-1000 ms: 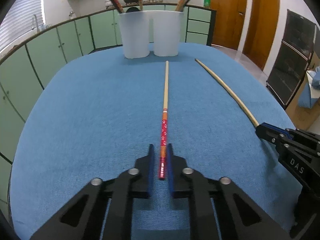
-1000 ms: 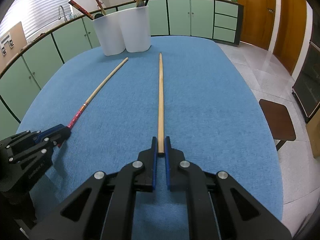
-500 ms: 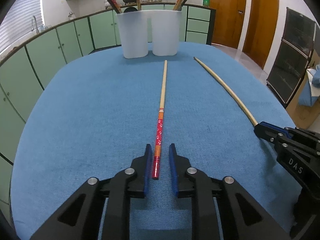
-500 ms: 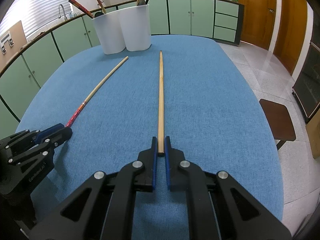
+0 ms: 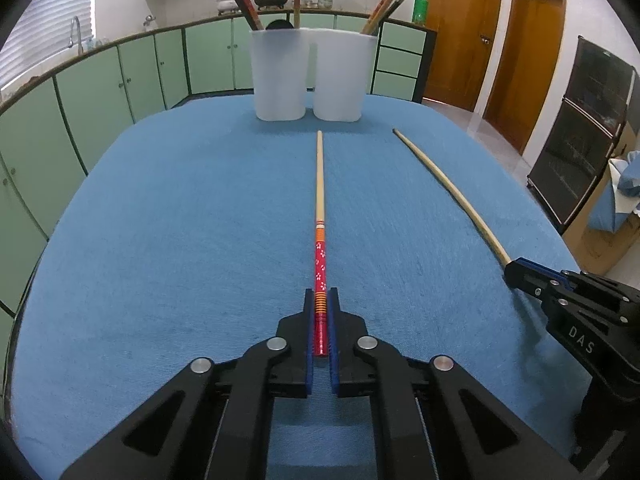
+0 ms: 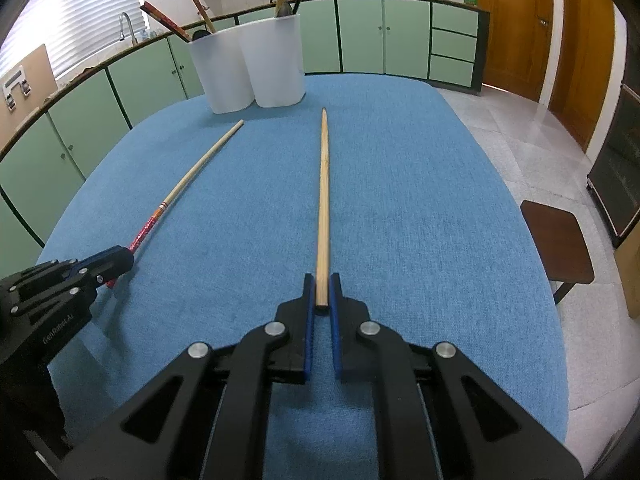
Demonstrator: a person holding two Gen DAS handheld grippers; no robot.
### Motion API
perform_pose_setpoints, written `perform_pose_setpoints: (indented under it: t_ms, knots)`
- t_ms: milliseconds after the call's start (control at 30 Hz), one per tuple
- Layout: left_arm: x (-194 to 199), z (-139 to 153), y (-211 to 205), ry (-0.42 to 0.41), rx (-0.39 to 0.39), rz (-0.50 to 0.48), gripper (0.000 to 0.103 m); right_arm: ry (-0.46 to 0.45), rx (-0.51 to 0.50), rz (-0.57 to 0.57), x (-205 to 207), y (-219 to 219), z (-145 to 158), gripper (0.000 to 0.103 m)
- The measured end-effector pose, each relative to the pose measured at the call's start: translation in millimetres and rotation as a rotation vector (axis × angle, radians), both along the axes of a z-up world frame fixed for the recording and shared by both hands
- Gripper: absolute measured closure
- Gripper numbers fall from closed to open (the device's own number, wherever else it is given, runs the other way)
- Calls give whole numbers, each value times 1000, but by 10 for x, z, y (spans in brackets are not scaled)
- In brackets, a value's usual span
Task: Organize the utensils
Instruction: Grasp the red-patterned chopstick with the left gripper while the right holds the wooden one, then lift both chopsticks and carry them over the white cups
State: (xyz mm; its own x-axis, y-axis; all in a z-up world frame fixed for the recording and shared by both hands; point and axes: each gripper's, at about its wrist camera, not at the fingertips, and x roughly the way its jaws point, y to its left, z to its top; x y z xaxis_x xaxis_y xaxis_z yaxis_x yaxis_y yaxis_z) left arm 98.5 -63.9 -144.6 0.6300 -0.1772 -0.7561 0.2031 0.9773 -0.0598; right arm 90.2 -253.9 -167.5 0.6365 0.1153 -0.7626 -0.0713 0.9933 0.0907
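A chopstick with a red flowered handle (image 5: 320, 216) points away from me toward two white holders (image 5: 280, 76) at the table's far end. My left gripper (image 5: 320, 300) is shut on its red end; it also shows in the right wrist view (image 6: 120, 258). A plain wooden chopstick (image 6: 323, 200) lies parallel to the right. My right gripper (image 6: 322, 286) is shut on its near end; it also shows in the left wrist view (image 5: 510, 266). Both holders (image 6: 276, 64) contain several chopsticks.
The table is covered in blue cloth (image 5: 180, 220). Green kitchen cabinets (image 5: 100, 96) run behind and to the left. A brown stool (image 6: 556, 240) stands on the tiled floor to the right. Wooden doors (image 5: 460, 32) are at the back right.
My left gripper opened slightly half a second ago, and has now closed on the red chopstick's end again, slightly further forward. The right gripper kept its hold on the plain chopstick.
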Motion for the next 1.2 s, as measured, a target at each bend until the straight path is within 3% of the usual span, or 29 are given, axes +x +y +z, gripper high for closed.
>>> perform_pose_setpoints:
  t_ms: [300,633,800,967,1200]
  knots:
    - [-93,530,111,-95,-15,-6,97,-84,-16,23,-65,27,310,97]
    - [-136,1186,162,-245,-50,-26,97,-228,15,53,-62,3,988,97]
    - [-77,1265,184,-243,-41,-35,97,-273,28,57,-10,-17,1236,97]
    - [-61,1141,290,-208,-74,-6,97,-252,29,51,-24,-14,1165,97]
    - [-137,1368,378,-278,-78,-1,97,-274,29,65,4,35,1282,97]
